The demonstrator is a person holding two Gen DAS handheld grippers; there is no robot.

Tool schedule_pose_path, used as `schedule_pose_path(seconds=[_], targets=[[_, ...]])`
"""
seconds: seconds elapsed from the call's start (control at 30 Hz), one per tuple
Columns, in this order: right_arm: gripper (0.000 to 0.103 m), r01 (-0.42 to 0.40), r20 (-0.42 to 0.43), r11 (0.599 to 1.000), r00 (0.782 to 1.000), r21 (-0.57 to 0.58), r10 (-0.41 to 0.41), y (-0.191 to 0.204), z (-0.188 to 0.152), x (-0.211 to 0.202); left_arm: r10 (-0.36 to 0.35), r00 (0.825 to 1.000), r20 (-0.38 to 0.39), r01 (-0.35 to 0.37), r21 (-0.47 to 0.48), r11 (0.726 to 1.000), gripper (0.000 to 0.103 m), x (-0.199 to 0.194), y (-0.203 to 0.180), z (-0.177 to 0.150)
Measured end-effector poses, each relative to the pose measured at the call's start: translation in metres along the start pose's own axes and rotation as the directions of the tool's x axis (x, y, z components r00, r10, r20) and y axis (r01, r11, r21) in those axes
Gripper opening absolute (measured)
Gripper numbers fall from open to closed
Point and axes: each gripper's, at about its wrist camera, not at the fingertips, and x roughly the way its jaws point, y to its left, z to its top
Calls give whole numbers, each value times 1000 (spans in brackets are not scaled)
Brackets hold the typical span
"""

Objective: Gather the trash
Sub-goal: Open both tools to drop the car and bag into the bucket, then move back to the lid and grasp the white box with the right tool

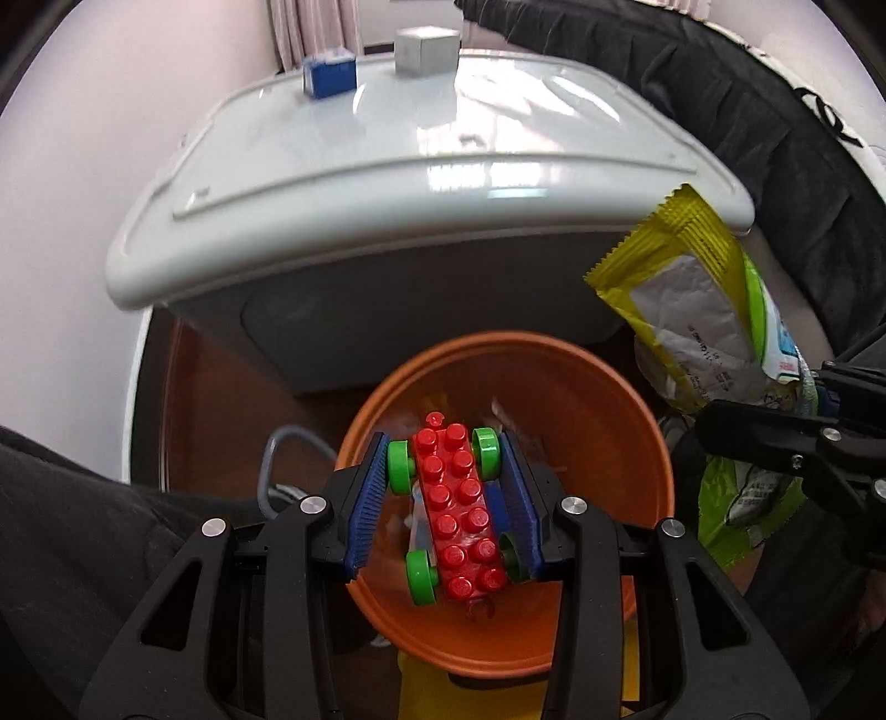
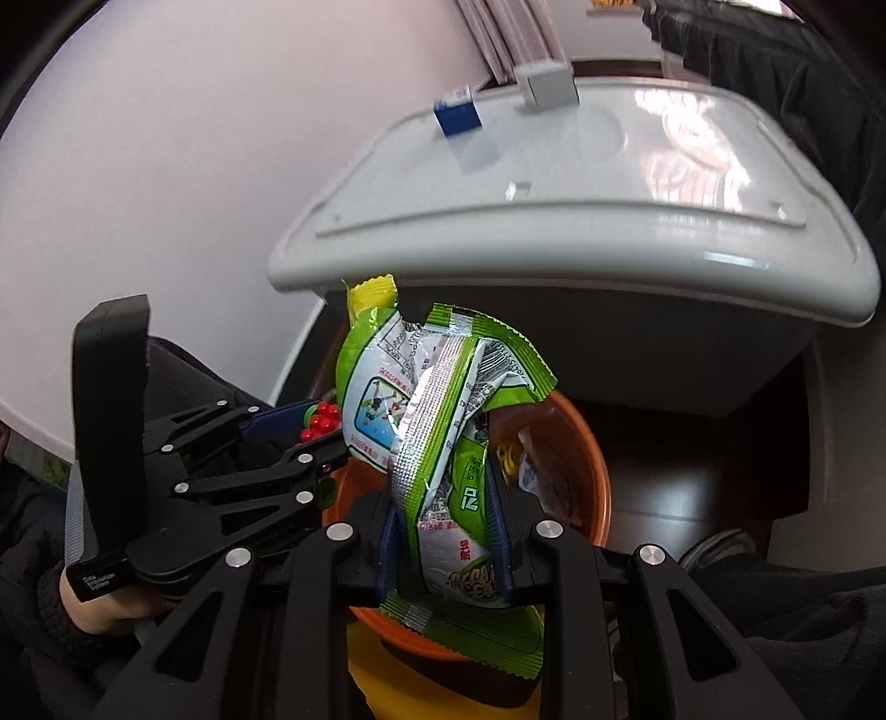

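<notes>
My left gripper is shut on a red studded toy car base with green wheels, held right over an orange bucket. In the right wrist view my right gripper is shut on a bunch of crumpled green, yellow and silver snack wrappers, above the same orange bucket. Those wrappers show at the right of the left wrist view. The left gripper with the red toy appears at the left of the right wrist view. Some scraps lie inside the bucket.
A grey lidded storage bin stands just behind the bucket, with a blue box and a grey box on its lid. A white wall is at the left. Dark cloth hangs at the right. The floor is dark wood.
</notes>
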Motion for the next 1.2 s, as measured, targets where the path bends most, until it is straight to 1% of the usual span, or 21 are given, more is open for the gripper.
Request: schedule_pose_path(seconds=[0.07, 0.2, 0.27, 0.37, 0.47, 0.5, 0.53, 0.57, 0.63, 0.7, 0.73, 1.0, 1.07, 1.1, 1.13, 1.2], targets=[[27, 2, -24, 1000, 1000, 1, -2, 0, 2, 7, 2, 1000, -18, -2, 0, 1000, 39, 4, 1, -2], [28, 3, -44, 1000, 999, -8, -3, 2, 3, 15, 0, 1000, -28, 0, 3, 1000, 39, 6, -1, -5], [29, 3, -44, 1000, 999, -8, -4, 3, 4, 15, -3, 1000, -31, 3, 5, 1000, 39, 7, -2, -3], [32, 3, -42, 1000, 999, -3, -4, 3, -2, 11, -2, 999, -34, 2, 3, 1000, 39, 7, -3, -3], [36, 4, -41, 1000, 999, 1, -4, 2, -1, 10, -3, 999, -36, 3, 0, 1000, 41, 9, -2, -1], [39, 3, -40, 1000, 999, 1, -3, 2, -1, 10, -5, 999, -37, 5, -1, 1000, 43, 9, -2, -1], [41, 6, -39, 1000, 999, 1, -6, 3, -1, 9, -3, 999, -38, 3, -2, 1000, 52, 11, -1, 0], [41, 7, -36, 1000, 999, 0, -7, 3, -1, 9, 0, 999, -38, 0, -2, 1000, 65, 11, 0, 0], [42, 8, -31, 1000, 999, 1, -8, 3, -1, 7, 16, 999, -30, -17, -5, 1000, 73, 9, 0, -1], [45, 10, -25, 1000, 1000, 1, -10, 4, -1, 6, 19, 999, -27, -20, -9, 1000, 75, 8, 0, -1], [47, 12, -22, 1000, 1000, 0, -12, 4, -1, 5, 25, 999, -28, -25, -11, 1000, 78, 8, 0, -1], [52, 17, -6, 1000, 1000, -9, -17, 4, 0, 2, 27, 999, -27, -27, -7, 1000, 79, 6, -1, -3], [60, 21, -4, 1000, 1000, -12, -21, 4, 0, 2, 26, 999, -25, -26, -10, 1000, 79, 5, 0, -3], [68, 25, -3, 1000, 1000, -16, -25, 5, -1, 2, 26, 999, -24, -26, -10, 1000, 79, 5, 0, -2], [72, 30, -5, 999, 1000, -24, -30, 6, 0, 2, 26, 999, -23, -26, -11, 1000, 79, 5, 0, -2], [72, 32, 1, 999, 999, -35, -32, 7, -1, 1, 26, 1000, -18, -26, -14, 1000, 79, 4, -1, -2]])
